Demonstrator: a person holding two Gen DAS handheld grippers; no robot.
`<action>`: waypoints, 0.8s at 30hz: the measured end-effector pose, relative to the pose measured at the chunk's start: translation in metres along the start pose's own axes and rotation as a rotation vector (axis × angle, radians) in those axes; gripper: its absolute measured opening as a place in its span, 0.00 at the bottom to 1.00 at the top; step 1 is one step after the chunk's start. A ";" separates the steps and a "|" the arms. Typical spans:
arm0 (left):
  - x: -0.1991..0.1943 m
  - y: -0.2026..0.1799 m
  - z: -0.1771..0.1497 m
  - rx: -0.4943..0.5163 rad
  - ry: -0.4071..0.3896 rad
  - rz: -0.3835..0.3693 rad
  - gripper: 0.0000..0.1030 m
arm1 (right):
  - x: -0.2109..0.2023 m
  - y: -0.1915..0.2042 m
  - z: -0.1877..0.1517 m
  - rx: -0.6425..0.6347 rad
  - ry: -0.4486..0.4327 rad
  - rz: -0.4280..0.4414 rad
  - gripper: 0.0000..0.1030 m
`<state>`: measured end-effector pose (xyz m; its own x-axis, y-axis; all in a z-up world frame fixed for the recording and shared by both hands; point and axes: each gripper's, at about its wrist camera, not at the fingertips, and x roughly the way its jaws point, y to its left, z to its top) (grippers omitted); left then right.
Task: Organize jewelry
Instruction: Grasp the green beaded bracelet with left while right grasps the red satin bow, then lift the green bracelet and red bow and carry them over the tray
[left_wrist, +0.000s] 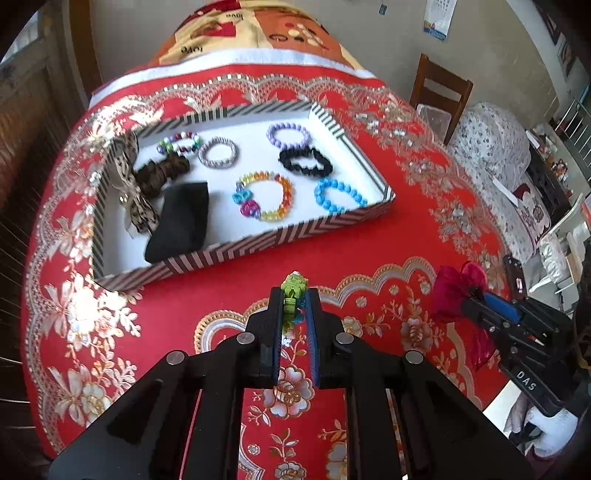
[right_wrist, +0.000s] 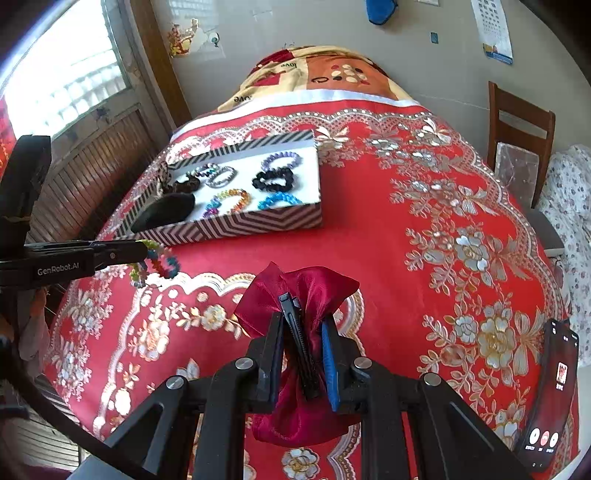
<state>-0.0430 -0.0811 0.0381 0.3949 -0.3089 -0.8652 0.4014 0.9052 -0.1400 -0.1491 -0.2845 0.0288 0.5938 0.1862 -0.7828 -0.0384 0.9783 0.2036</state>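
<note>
Your left gripper (left_wrist: 294, 303) pinches a green beaded bracelet (left_wrist: 293, 291) and your right gripper (right_wrist: 303, 325) clamps a dark red satin bow hair clip (right_wrist: 300, 295), both held short of the striped cardboard tray (left_wrist: 236, 247) of bracelets.

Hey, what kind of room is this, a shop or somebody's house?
Most likely a home: a table under a red floral cloth, a wooden chair by the wall, and a wall calendar.

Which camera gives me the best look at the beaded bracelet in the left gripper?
The right wrist view: it shows the beaded bracelet side-on, hanging from the left gripper with its coloured beads visible. The left wrist view shows only a green bit pinched between that gripper's fingers, the rest hidden.
</note>
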 end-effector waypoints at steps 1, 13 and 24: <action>-0.004 0.000 0.002 -0.001 -0.009 0.001 0.10 | -0.001 0.001 0.002 -0.004 -0.002 0.002 0.18; -0.034 0.009 0.036 -0.004 -0.084 0.043 0.10 | -0.005 0.018 0.035 -0.049 -0.045 0.041 0.18; -0.029 0.014 0.061 -0.022 -0.095 0.084 0.10 | 0.001 0.023 0.062 -0.085 -0.054 0.069 0.18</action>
<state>0.0021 -0.0774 0.0908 0.5034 -0.2574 -0.8248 0.3455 0.9349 -0.0808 -0.1001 -0.2672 0.0694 0.6298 0.2500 -0.7354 -0.1468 0.9680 0.2034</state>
